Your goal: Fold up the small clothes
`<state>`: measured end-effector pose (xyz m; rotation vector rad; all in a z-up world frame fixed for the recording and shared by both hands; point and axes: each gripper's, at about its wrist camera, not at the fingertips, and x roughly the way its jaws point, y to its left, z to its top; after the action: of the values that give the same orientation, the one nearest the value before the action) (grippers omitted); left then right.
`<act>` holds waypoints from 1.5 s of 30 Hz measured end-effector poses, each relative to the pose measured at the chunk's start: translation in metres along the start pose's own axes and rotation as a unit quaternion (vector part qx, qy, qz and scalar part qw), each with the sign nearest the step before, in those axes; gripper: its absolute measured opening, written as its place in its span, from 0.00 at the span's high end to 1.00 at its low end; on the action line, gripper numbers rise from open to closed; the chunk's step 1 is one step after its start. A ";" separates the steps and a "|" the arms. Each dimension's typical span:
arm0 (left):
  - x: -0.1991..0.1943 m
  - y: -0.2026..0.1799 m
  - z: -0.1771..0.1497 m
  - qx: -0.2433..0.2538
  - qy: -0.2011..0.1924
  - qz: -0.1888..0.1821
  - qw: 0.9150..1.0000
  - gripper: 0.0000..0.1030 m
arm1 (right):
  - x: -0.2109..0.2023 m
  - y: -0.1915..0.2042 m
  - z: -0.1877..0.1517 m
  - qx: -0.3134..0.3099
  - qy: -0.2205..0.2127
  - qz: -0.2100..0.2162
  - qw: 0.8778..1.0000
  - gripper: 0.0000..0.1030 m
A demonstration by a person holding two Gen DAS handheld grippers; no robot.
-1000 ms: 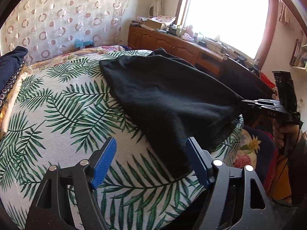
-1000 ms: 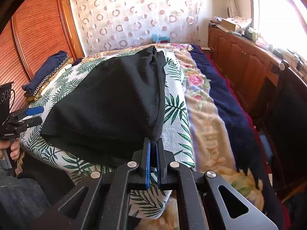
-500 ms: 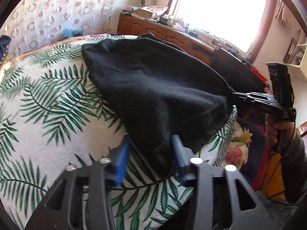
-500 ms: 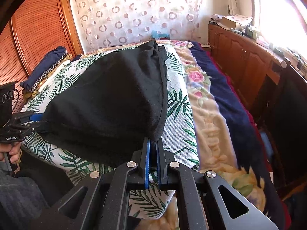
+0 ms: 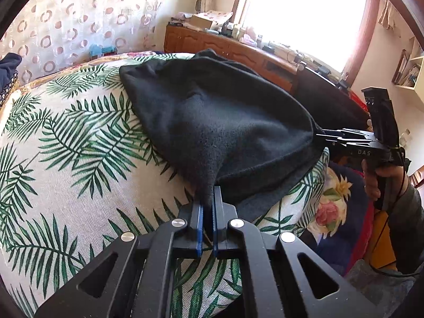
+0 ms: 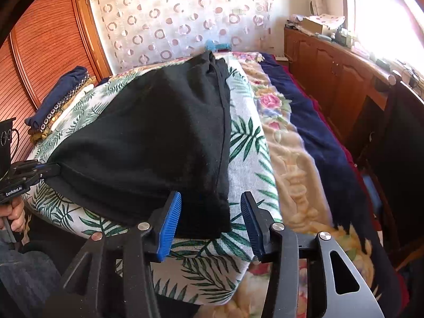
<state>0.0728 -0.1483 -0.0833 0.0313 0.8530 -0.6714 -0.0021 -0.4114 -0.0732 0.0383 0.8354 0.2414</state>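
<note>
- black garment [image 5: 233,122] spread over a palm-leaf cover [image 5: 66,159] on the bed, reaching from about 6 o'clock up to 12 o'clock in the left wrist view.
- left gripper [image 5: 208,206] clenched on the garment's near corner at 6 o'clock, blue pads [image 5: 200,221] pressed flat against a pinched peak of cloth, fabric drawn taut from there toward the middle.
- same left gripper [image 6: 46,169] seen from the right wrist view at 9 o'clock, fingers closed on the garment [image 6: 159,137] where its edge meets them, held by a hand [image 6: 16,213] at the lower left.
- right gripper [image 6: 212,209] released, blue pads [image 6: 171,222] spread wide at 6 o'clock, one on each side of the garment's near corner, cloth between them but not pinched.
- right gripper [image 5: 322,135] at 3 o'clock in the left wrist view, fingertips at the garment's right edge; whether touching, cannot tell from here.
- hand [image 5: 381,177] gripping that tool's handle at 4 o'clock.
- garment's corner by the right gripper lying flat on the palm-leaf cover [image 6: 246,169], folded seam running up toward 12 o'clock.
- floral blanket [image 6: 288,159] and dark blue cloth [image 6: 318,132] just beside the cover toward 3 o'clock.
- folded navy stack [image 6: 61,92] at 10 o'clock near the wooden wardrobe [image 6: 45,50].
- wooden cabinet [image 6: 334,79] under the bright window at 2 o'clock.
</note>
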 end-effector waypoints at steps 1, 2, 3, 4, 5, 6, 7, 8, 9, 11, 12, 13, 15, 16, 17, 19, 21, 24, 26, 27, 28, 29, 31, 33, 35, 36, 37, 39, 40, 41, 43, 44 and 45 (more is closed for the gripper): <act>0.000 0.000 0.001 -0.001 0.001 0.000 1.000 0.94 | 0.003 0.000 0.000 0.000 0.004 -0.002 1.000 0.53; 0.000 0.001 0.001 -0.002 0.002 -0.001 1.000 0.94 | 0.005 0.001 -0.001 -0.002 0.008 -0.005 1.000 0.53; 0.001 0.001 0.001 -0.003 0.003 -0.002 1.000 0.94 | 0.005 0.003 -0.001 -0.006 0.004 -0.008 1.000 0.53; 0.000 0.002 0.000 -0.004 0.003 -0.002 1.000 0.94 | 0.006 0.004 -0.001 -0.008 0.005 -0.007 1.000 0.53; 0.001 0.002 0.000 -0.004 0.004 -0.002 1.000 0.94 | 0.006 0.006 -0.001 -0.010 0.005 -0.004 1.000 0.53; 0.001 0.002 0.000 -0.004 0.004 -0.003 1.000 0.94 | 0.006 0.007 -0.001 -0.012 0.005 -0.001 1.000 0.53; 0.001 0.002 0.000 -0.004 0.004 -0.003 1.000 0.94 | 0.007 0.010 -0.001 -0.017 0.005 0.001 1.000 0.53; 0.001 0.002 0.000 -0.004 0.004 -0.003 1.000 0.94 | 0.008 0.013 -0.002 -0.024 0.006 -0.001 1.000 0.53; 0.000 0.001 0.000 -0.002 0.002 -0.003 1.000 0.94 | 0.009 0.017 -0.002 -0.034 0.007 -0.003 0.999 0.53; -0.004 -0.001 0.003 0.002 -0.007 -0.005 1.000 0.95 | 0.010 0.026 -0.003 -0.049 0.006 -0.006 0.999 0.64; -0.008 -0.003 0.005 0.003 -0.015 -0.004 1.000 0.95 | 0.010 0.028 -0.003 -0.052 0.007 0.003 0.999 0.81; -0.012 -0.003 0.008 0.004 -0.023 -0.005 1.000 0.95 | 0.010 0.030 -0.002 -0.052 0.007 0.017 0.998 0.85; -0.022 -0.004 0.017 0.003 -0.041 -0.010 0.999 0.95 | 0.010 0.031 -0.001 -0.059 0.003 0.011 0.998 0.88; -0.026 -0.004 0.021 -0.002 -0.049 -0.010 0.999 0.95 | 0.009 0.031 0.000 -0.058 -0.002 0.018 0.998 0.89; -0.030 -0.004 0.027 -0.003 -0.057 -0.013 0.998 0.95 | 0.006 0.029 0.003 -0.052 -0.011 0.026 0.998 0.89; -0.040 -0.002 0.042 -0.006 -0.077 -0.017 0.997 0.95 | -0.006 0.026 0.012 -0.045 -0.036 0.038 0.998 0.89; -0.046 0.003 0.061 -0.010 -0.093 -0.021 0.995 0.95 | -0.021 0.021 0.027 -0.036 -0.069 0.049 0.996 0.89; -0.047 0.013 0.089 -0.013 -0.111 -0.014 0.994 0.95 | -0.037 0.017 0.056 -0.035 -0.110 0.056 0.992 0.89; -0.044 0.025 0.109 -0.024 -0.119 -0.010 0.993 0.95 | -0.038 0.017 0.077 -0.042 -0.129 0.053 0.989 0.90; -0.042 0.032 0.118 -0.031 -0.121 -0.009 0.992 0.95 | -0.036 0.017 0.088 -0.047 -0.136 0.050 0.988 0.90; -0.038 0.036 0.125 -0.034 -0.121 -0.005 0.992 0.95 | -0.032 0.017 0.098 -0.050 -0.140 0.048 0.988 0.90; -0.035 0.042 0.133 -0.037 -0.120 0.001 0.992 0.95 | -0.027 0.016 0.106 -0.050 -0.143 0.049 0.987 0.89; -0.027 0.051 0.146 -0.040 -0.118 0.010 0.992 0.95 | -0.015 0.013 0.127 -0.046 -0.146 0.054 0.987 0.90; -0.019 0.059 0.157 -0.043 -0.116 0.019 0.992 0.95 | -0.002 0.009 0.142 -0.043 -0.149 0.056 0.986 0.90; -0.010 0.070 0.167 -0.046 -0.113 0.026 0.992 0.95 | 0.012 0.009 0.160 -0.041 -0.151 0.059 0.986 0.90; -0.004 0.075 0.174 -0.048 -0.111 0.030 0.992 0.95 | 0.018 0.008 0.168 -0.042 -0.152 0.059 0.986 0.89; 0.002 0.081 0.180 -0.051 -0.109 0.034 0.992 0.95 | 0.027 0.007 0.177 -0.043 -0.151 0.059 0.986 0.89; 0.016 0.092 0.188 -0.057 -0.101 0.045 0.992 0.95 | 0.044 0.005 0.189 -0.045 -0.146 0.058 0.987 0.89; 0.022 0.096 0.191 -0.059 -0.096 0.049 0.992 0.95 | 0.061 0.001 0.198 -0.047 -0.140 0.057 0.987 0.89; 0.030 0.100 0.195 -0.060 -0.090 0.055 0.993 0.95 | 0.073 0.000 0.206 -0.046 -0.134 0.057 0.988 0.89; 0.041 0.108 0.202 -0.065 -0.077 0.054 0.993 0.95 | 0.095 -0.001 0.216 -0.039 -0.115 0.060 0.991 0.89; 0.045 0.111 0.205 -0.067 -0.072 0.051 0.994 0.94 | 0.106 -0.004 0.221 -0.033 -0.106 0.056 0.992 0.89; 0.047 0.113 0.207 -0.065 -0.070 0.049 0.994 0.89 | 0.114 -0.005 0.226 -0.032 -0.099 0.052 0.993 0.89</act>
<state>0.2996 -0.1423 -0.0045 -0.0896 0.7533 -0.5178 0.2394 -0.3766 -0.0057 0.0462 0.6288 0.3568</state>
